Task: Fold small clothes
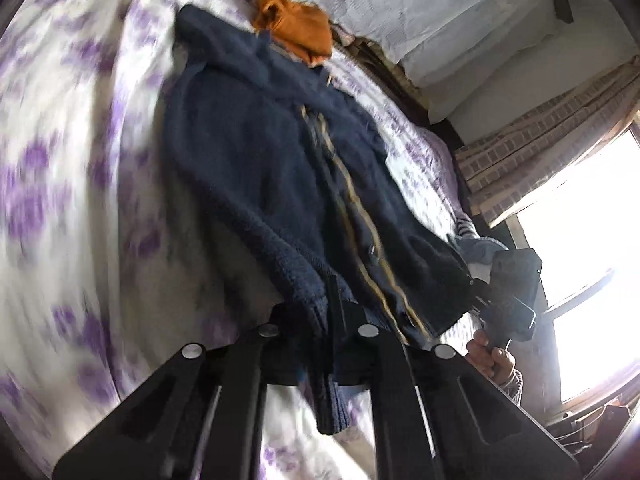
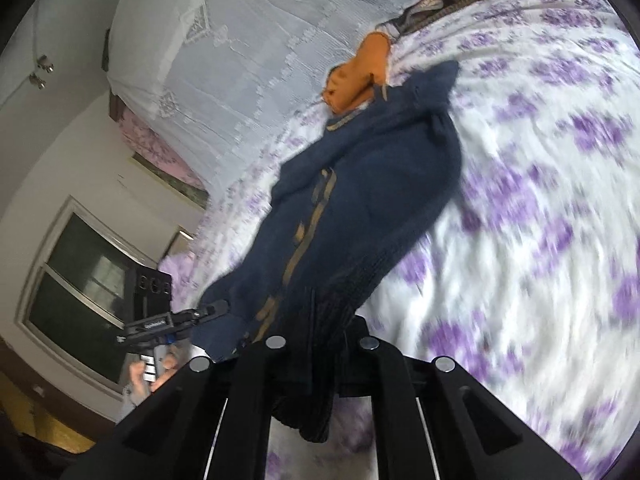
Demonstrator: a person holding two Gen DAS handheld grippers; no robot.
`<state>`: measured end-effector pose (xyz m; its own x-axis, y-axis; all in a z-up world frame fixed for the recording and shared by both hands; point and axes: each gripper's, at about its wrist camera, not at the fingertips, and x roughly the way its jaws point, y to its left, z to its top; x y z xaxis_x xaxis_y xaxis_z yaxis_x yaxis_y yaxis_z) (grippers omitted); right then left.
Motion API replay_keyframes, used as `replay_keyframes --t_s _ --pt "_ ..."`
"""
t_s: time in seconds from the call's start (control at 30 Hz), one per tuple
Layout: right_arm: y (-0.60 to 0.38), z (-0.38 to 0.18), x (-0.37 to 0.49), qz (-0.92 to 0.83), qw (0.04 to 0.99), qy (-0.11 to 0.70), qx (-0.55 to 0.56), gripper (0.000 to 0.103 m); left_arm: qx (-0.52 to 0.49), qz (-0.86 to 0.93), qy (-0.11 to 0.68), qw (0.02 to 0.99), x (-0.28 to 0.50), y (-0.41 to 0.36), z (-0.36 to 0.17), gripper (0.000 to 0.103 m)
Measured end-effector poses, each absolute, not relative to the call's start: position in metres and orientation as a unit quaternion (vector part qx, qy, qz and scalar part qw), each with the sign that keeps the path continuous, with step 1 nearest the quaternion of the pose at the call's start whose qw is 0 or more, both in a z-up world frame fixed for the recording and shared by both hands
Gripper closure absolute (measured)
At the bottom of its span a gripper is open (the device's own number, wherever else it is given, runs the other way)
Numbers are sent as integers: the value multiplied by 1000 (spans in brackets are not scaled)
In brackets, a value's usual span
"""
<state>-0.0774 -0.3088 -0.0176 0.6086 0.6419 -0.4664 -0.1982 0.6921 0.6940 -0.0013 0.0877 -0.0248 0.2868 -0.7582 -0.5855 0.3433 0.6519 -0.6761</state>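
Note:
A navy knitted cardigan (image 1: 256, 152) with a tan zip band lies stretched along the bed, its bottom hem lifted. My left gripper (image 1: 320, 312) is shut on the ribbed hem, and a fold of knit hangs down between its fingers. The right gripper (image 1: 472, 284) pinches the hem's other corner. In the right wrist view the same cardigan (image 2: 380, 184) runs away from my right gripper (image 2: 320, 320), which is shut on the hem. The left gripper (image 2: 214, 309) grips the far corner there. A crumpled orange garment (image 1: 296, 24) (image 2: 356, 76) lies by the cardigan's top end.
The bed sheet (image 1: 80, 160) (image 2: 540, 200) is white with purple flowers. A white lace cover (image 1: 420, 8) (image 2: 248, 60) drapes the head end. A bright window (image 1: 592, 240) and a patterned curtain (image 1: 540, 140) are on the right. Striped and pale blue clothes (image 1: 476, 240) lie near the bed's edge.

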Motion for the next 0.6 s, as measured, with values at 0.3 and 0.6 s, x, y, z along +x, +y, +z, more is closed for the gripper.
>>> replay_keyframes --t_s 0.3,0.6 --pt "-320 -10 -10 261 821 353 365 96 -245 -331 470 780 67 90 -7 96" --pt "-319 -4 52 257 816 352 380 96 -247 -319 468 786 120 80 1 96"
